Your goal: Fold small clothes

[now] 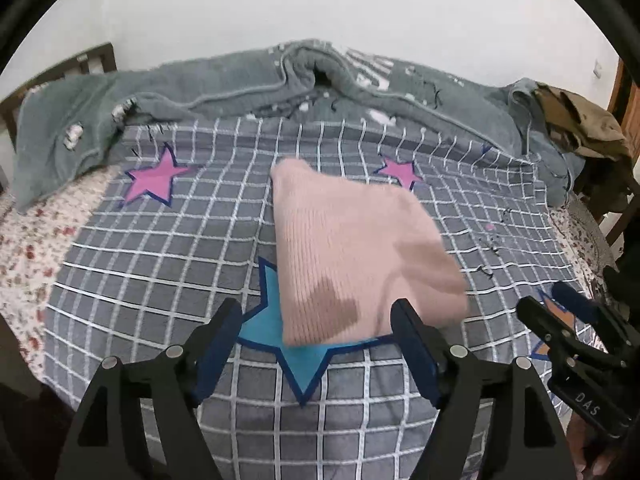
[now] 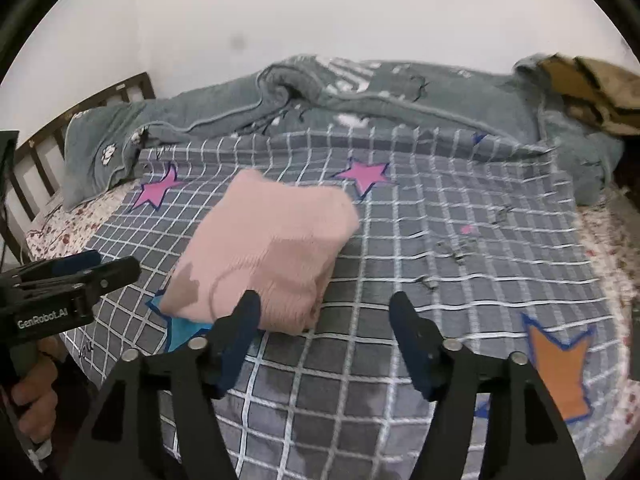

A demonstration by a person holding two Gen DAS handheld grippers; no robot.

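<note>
A pink ribbed knit garment [image 1: 352,248] lies folded into a compact rectangle on the grey checked bedspread [image 1: 160,248]; it also shows in the right wrist view [image 2: 268,256]. My left gripper [image 1: 318,312] is open and empty, its jaws wide apart just in front of the garment's near edge. My right gripper [image 2: 324,312] is open and empty, its left finger [image 2: 240,328] at the garment's near right corner. The right gripper shows from the side in the left wrist view [image 1: 560,312], and the left gripper shows at the left in the right wrist view [image 2: 116,268].
A rumpled grey fleece blanket [image 1: 280,80] lies along the far side of the bed. A brown garment [image 1: 576,116] sits at the far right. A dark wooden headboard [image 2: 60,136] stands at the left. The bedspread has pink, blue and orange [image 2: 560,364] star patches.
</note>
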